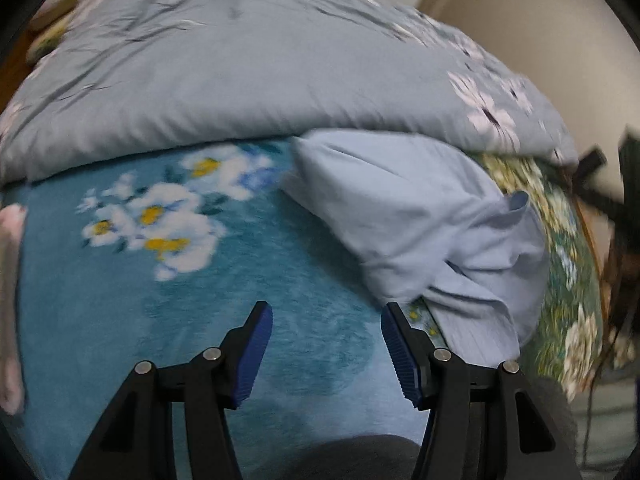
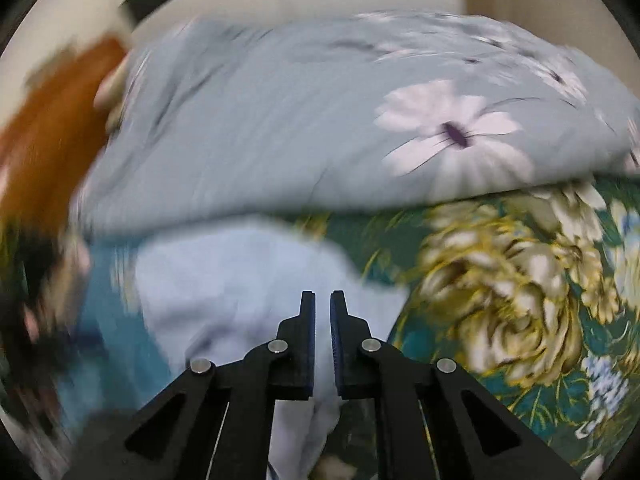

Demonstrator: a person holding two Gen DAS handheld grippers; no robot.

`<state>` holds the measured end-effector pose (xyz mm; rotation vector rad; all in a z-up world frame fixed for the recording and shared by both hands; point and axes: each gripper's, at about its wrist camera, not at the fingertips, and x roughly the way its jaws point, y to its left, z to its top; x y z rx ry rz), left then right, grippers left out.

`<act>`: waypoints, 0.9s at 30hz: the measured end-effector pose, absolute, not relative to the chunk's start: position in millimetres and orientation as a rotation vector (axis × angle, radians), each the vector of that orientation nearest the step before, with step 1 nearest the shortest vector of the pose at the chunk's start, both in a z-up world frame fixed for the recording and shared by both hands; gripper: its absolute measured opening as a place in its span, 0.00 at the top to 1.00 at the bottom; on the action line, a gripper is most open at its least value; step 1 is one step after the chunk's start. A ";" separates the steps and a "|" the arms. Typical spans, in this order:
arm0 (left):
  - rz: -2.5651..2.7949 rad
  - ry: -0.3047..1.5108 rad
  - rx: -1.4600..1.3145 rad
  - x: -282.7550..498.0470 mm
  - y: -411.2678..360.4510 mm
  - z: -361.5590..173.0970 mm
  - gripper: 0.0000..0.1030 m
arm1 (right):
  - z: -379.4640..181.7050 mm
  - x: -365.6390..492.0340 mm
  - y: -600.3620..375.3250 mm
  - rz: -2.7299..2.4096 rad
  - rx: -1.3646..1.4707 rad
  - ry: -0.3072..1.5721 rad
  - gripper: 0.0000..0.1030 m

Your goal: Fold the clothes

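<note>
A light blue shirt (image 1: 424, 224) lies crumpled on the bed, on the right side of a teal floral blanket (image 1: 120, 300). My left gripper (image 1: 326, 344) is open and empty, low over the blanket, with the shirt just beyond its right finger. In the right wrist view the same shirt (image 2: 224, 280) lies under and ahead of my right gripper (image 2: 322, 320). Its jaws are nearly together and a strip of the shirt runs between them. That view is blurred.
A grey-blue floral duvet (image 1: 260, 80) is heaped across the back of the bed and also shows in the right wrist view (image 2: 320, 120). A dark green floral cover (image 2: 500, 280) lies to the right. A wooden headboard (image 2: 52, 128) is at the left.
</note>
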<state>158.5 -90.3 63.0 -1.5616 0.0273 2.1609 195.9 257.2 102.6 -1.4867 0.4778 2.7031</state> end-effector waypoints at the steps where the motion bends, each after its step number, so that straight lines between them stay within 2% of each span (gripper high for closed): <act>1: 2.146 0.060 -1.552 160.2 -79.7 59.9 0.41 | 104.2 187.7 261.6 2.691 -1.467 0.488 0.93; 4: 2.084 0.183 -1.526 165.9 -44.2 50.0 0.41 | 107.3 171.9 281.1 2.653 -1.477 0.551 0.93; 8: 1.998 0.444 -1.546 169.4 -6.2 33.1 0.41 | 96.8 177.2 266.6 2.696 -1.548 0.577 0.92; 10: 2.001 0.547 -1.509 169.5 2.6 33.2 0.41 | 92.7 190.6 254.8 2.721 -1.605 0.556 0.81; 12: 2.007 0.560 -1.495 167.3 2.5 36.2 0.41 | 84.8 203.0 245.2 2.723 -1.653 0.548 0.59; 17: 2.040 0.495 -1.528 164.1 -14.4 41.0 0.41 | 47.3 225.9 224.0 2.668 -1.826 0.629 0.57; 19: 2.048 0.498 -1.547 166.2 -20.3 40.7 0.41 | 37.0 225.9 219.1 2.626 -1.851 0.677 0.60; 21: 2.043 0.507 -1.562 169.8 -23.6 40.2 0.41 | 29.9 222.9 216.1 2.589 -1.860 0.723 0.87; 24: 2.015 0.537 -1.555 176.0 -18.0 40.7 0.41 | 42.2 213.4 226.5 2.614 -1.764 0.775 0.94; 27: 1.984 0.600 -1.525 177.8 0.3 38.5 0.41 | 71.8 205.4 251.6 2.670 -1.561 0.772 0.95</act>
